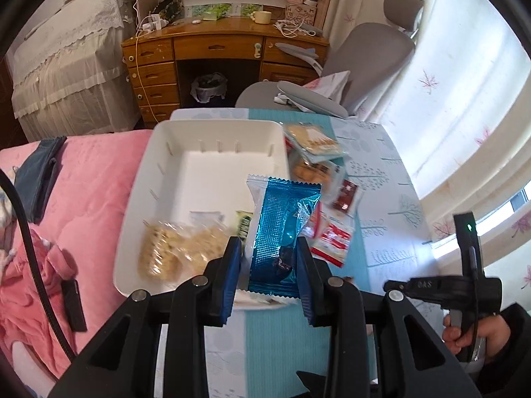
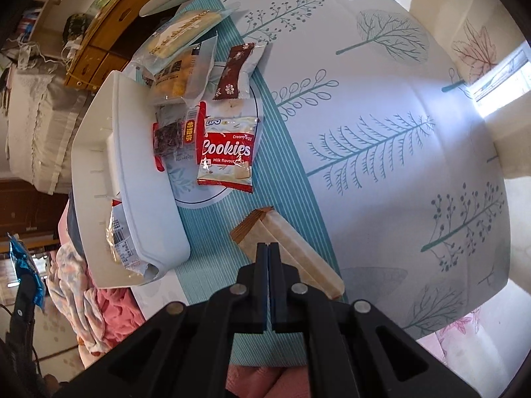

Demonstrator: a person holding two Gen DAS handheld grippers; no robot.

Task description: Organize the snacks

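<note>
My left gripper (image 1: pixel 268 248) is shut on a blue foil snack packet (image 1: pixel 282 232), held upright over the near right corner of a white bin (image 1: pixel 159 179). A clear bag of pale crackers (image 1: pixel 176 252) lies inside the bin. In the right wrist view my right gripper (image 2: pixel 268 247) has its pads together on the middle ridge of a tan snack packet (image 2: pixel 298 258) just above the striped cloth. A red-and-white Cookies packet (image 2: pixel 227 152), a brown packet (image 2: pixel 237 69) and several clear-wrapped snacks (image 2: pixel 179 39) lie beside the bin (image 2: pixel 146 205).
The table wears a tree-print cloth (image 2: pixel 381 132) with a teal striped runner. A pink blanket (image 1: pixel 83 199) lies left of the bin. A grey chair (image 1: pixel 365 59) and a wooden desk (image 1: pixel 215 46) stand beyond the table. A person's hand (image 1: pixel 464 331) grips the right tool.
</note>
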